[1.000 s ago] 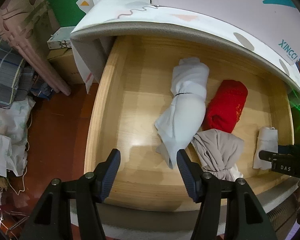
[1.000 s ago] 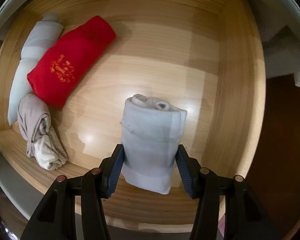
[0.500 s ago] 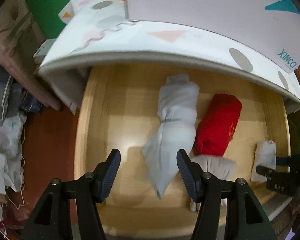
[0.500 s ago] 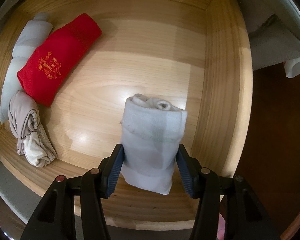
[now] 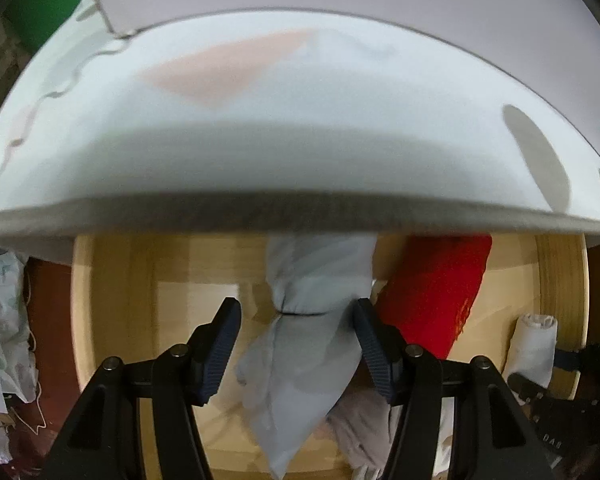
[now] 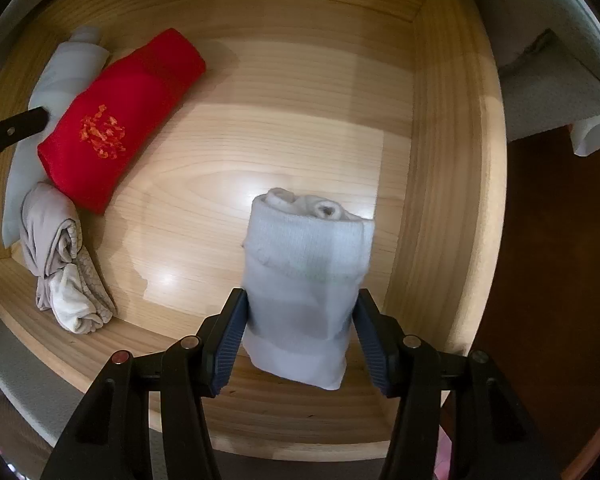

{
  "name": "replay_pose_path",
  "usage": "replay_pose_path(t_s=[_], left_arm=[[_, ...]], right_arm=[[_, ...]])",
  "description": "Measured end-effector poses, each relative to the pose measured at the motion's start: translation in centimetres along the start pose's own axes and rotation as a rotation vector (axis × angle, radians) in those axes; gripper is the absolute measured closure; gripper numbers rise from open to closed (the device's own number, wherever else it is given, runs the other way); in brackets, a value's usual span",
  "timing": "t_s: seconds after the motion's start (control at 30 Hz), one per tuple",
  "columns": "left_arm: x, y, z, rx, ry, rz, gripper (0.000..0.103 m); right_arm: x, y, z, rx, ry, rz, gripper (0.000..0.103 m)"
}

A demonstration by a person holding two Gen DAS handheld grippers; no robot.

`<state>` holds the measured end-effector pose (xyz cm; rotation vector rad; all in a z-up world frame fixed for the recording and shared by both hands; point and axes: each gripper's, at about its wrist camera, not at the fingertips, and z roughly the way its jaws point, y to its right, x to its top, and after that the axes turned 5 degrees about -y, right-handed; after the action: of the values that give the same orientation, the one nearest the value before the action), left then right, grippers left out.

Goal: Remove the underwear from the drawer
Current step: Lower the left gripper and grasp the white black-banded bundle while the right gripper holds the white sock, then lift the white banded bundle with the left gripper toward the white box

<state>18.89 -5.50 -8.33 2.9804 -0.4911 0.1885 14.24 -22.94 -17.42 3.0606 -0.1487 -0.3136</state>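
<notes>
In the left wrist view, the drawer (image 5: 112, 304) is half hidden by a mattress (image 5: 284, 144); the left claw (image 5: 296, 340) is held open around a pale grey bundle (image 5: 300, 364), beside a red roll (image 5: 432, 300). In the right wrist view, a white roll (image 6: 304, 288) is framed by the right claw (image 6: 300, 336); whether it is gripped cannot be told.

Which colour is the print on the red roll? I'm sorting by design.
Orange-gold, on the red roll; clearest in the right wrist view.

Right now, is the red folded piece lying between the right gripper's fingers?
No, the right gripper straddles the white roll; the red folded piece lies apart at the drawer's far left.
</notes>
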Motion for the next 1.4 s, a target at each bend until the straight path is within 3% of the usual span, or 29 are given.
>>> replay_pose_path(t_s=[0.23,0.27,0.53,0.9,1.1,1.4], left_arm=[[0.6,0.5,2.1,-0.025,-0.08,0.0,0.041],[0.5,0.6,2.5,0.007,-0.085,0.0,0.04],[0.6,0.5,2.4,0.041,-0.09,0.034,0.041],[0.1,-0.5,1.7,0.037,-0.106,-0.006,0.056],[-0.2,-0.5,1.3,0.048,-0.117,-0.037,0.059],[-3.2,0.3,-1.7,0.055,-0.094,-0.028,0.059]], right_arm=[[0.2,-0.3,0.7,0.006,0.0,-0.003,0.05],[0.2,-0.3,0.7,0.006,0.0,-0.003,0.05],[0.2,-0.4,1.3,0.006,-0.001,-0.008,0.05],[0.3,-0.4,1.3,0.003,-0.002,-0.01,0.05],[0.3,-0.5,1.5,-0.003,-0.004,-0.011,0.05],[0.4,-0.8,1.7,-0.009,-0.005,-0.012,0.05]])
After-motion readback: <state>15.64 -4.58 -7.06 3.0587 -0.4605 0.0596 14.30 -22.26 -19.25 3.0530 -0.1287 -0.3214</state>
